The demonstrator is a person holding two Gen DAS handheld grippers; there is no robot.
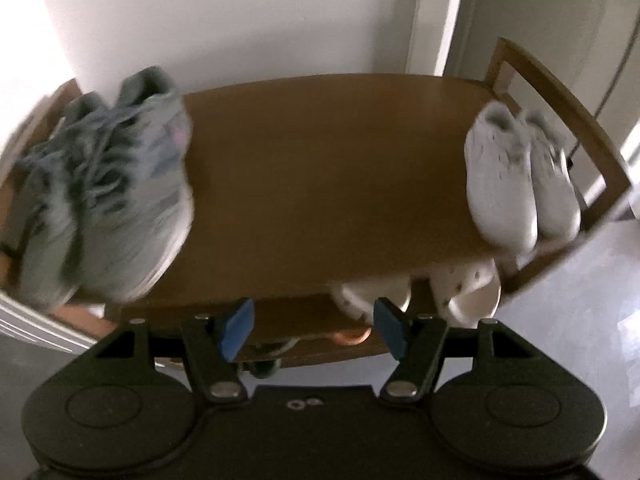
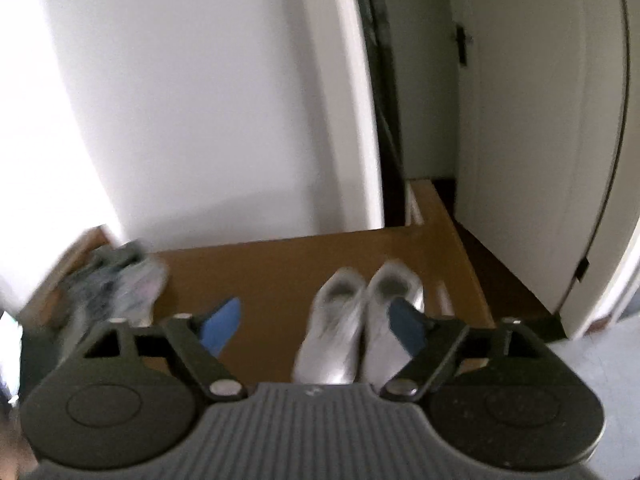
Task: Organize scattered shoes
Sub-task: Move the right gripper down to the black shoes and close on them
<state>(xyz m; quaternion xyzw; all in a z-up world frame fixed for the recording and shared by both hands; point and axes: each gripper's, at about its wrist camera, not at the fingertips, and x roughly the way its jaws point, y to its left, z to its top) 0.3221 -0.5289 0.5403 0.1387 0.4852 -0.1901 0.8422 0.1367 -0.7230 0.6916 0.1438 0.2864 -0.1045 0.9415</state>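
Note:
A pair of grey sneakers (image 1: 104,192) stands at the left end of the brown wooden shoe rack top (image 1: 320,160). A pair of white sneakers (image 1: 516,176) stands side by side at its right end. My left gripper (image 1: 314,308) hovers over the rack's front edge, open, with nothing between its blue pads. In the right wrist view the white sneakers (image 2: 352,320) lie just beyond my right gripper (image 2: 316,308). It is open wide, and its pads touch neither shoe. The grey sneakers (image 2: 116,284) appear blurred at the left of the rack top (image 2: 272,272).
White perforated clogs (image 1: 460,292) sit on a lower shelf under the white sneakers, next to something orange (image 1: 352,336). A wooden side frame (image 1: 560,120) closes the rack's right end. A white wall (image 2: 200,100) stands behind, a door (image 2: 540,140) and grey floor (image 1: 592,280) to the right.

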